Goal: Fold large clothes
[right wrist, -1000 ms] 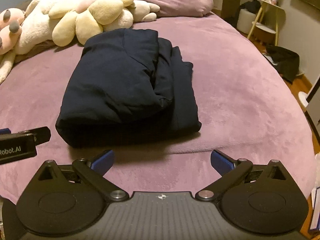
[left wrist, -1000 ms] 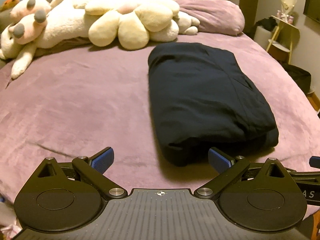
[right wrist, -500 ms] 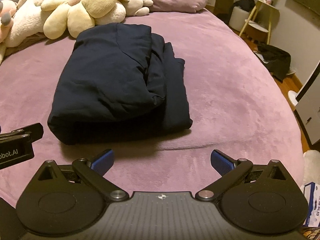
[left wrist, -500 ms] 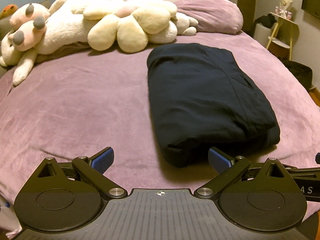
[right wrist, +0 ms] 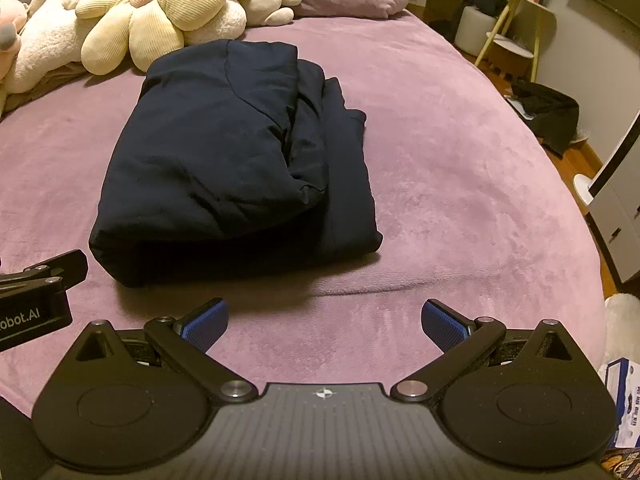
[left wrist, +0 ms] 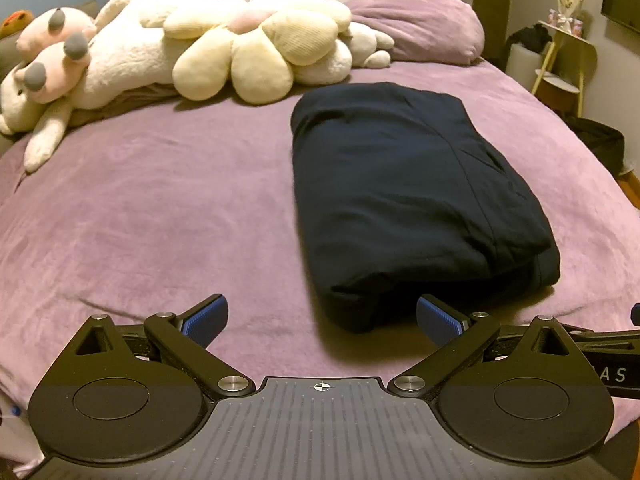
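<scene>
A dark navy garment (left wrist: 408, 196) lies folded into a thick rectangle on the purple bed (left wrist: 160, 208); the right wrist view shows its layered edges (right wrist: 240, 160) on the right side. My left gripper (left wrist: 322, 318) hovers open just short of the bundle's near left corner, nothing between its blue pads. My right gripper (right wrist: 324, 320) is open too, a little back from the bundle's near right edge, over bare bedcover. The left gripper's body (right wrist: 36, 292) shows at the left edge of the right wrist view.
Cream and pink plush toys (left wrist: 180, 56) and a purple pillow (left wrist: 420, 28) line the head of the bed. To the right of the bed stand a small yellow side table (right wrist: 516, 20), a dark bag (right wrist: 548, 116) on the floor and white furniture (right wrist: 616, 208).
Both grippers have drawn back slightly and risen from the folded garment; the right wrist view now takes in more of the bed's right side. The garment has not moved.
</scene>
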